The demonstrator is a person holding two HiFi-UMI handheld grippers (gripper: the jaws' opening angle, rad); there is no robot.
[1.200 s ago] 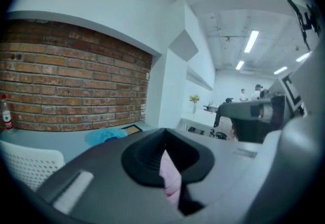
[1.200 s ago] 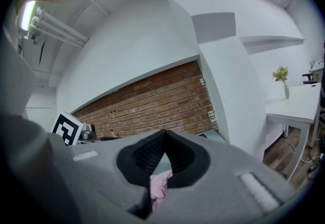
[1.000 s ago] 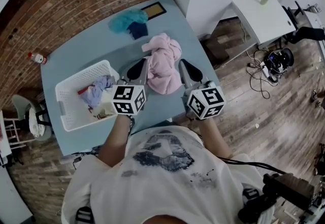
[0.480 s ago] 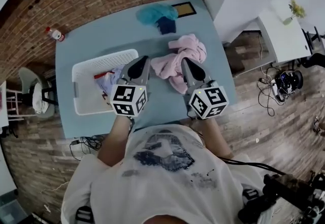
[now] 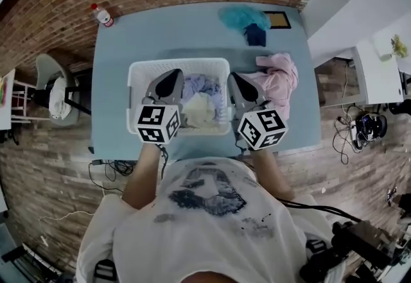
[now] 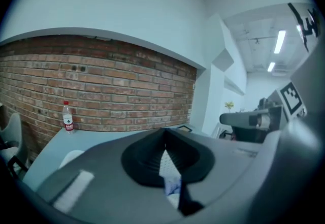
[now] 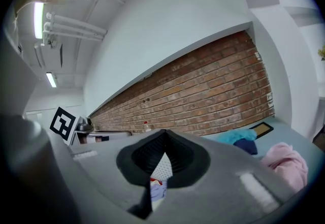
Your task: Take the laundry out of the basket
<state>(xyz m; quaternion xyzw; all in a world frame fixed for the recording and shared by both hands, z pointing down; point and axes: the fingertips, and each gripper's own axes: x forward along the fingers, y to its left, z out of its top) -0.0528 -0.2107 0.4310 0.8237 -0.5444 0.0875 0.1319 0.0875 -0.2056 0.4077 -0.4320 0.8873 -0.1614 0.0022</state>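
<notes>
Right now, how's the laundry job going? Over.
Left tool and right tool shut, empty, above the white perforated plastic basket. Pale crumpled clothes inside it. Pink garment out on light-blue table. Nothing blocking.

The person wears a white T-shirt (image 5: 192, 237) with dark print.
</notes>
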